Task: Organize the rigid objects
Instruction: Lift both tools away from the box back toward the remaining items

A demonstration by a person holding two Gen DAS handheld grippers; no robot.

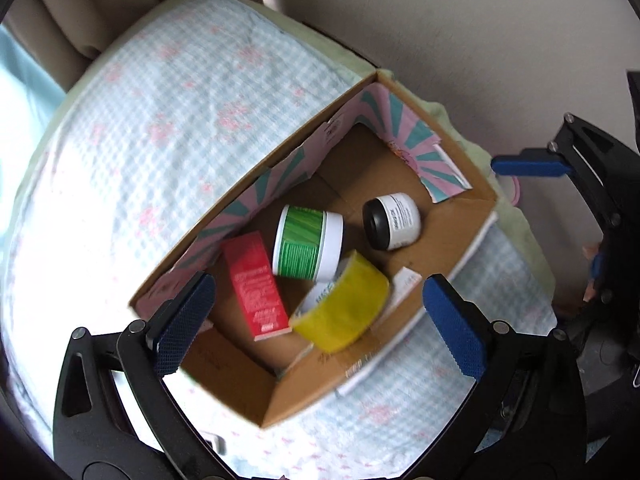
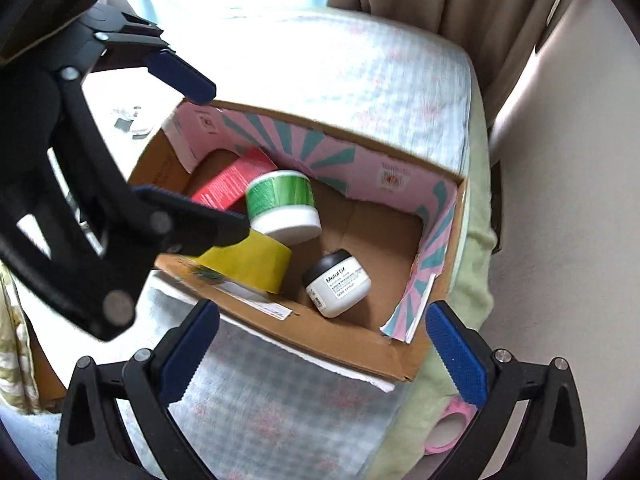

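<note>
Left claw: I have it spread wide and empty, over the near end of the cardboard box
Right claw: also spread wide, holding nothing, short of the box's near wall
Yellow tape roll: tilted just ahead of my left claw, between its fingers in that view, leaning by the red carton
Green-label jar: on its side, beyond the tape
White jar with black lid: on its side, ahead and to the right of the left claw
Pink tape roll: outside the box, on the green cloth, just below my right claw's right finger
Step, my guess: fetch the pink roll next
Doing it well: I'd come in low, pinch across its rim, lift clear of the box wall
Count: two tape rolls, two jars, one carton, one box
</note>
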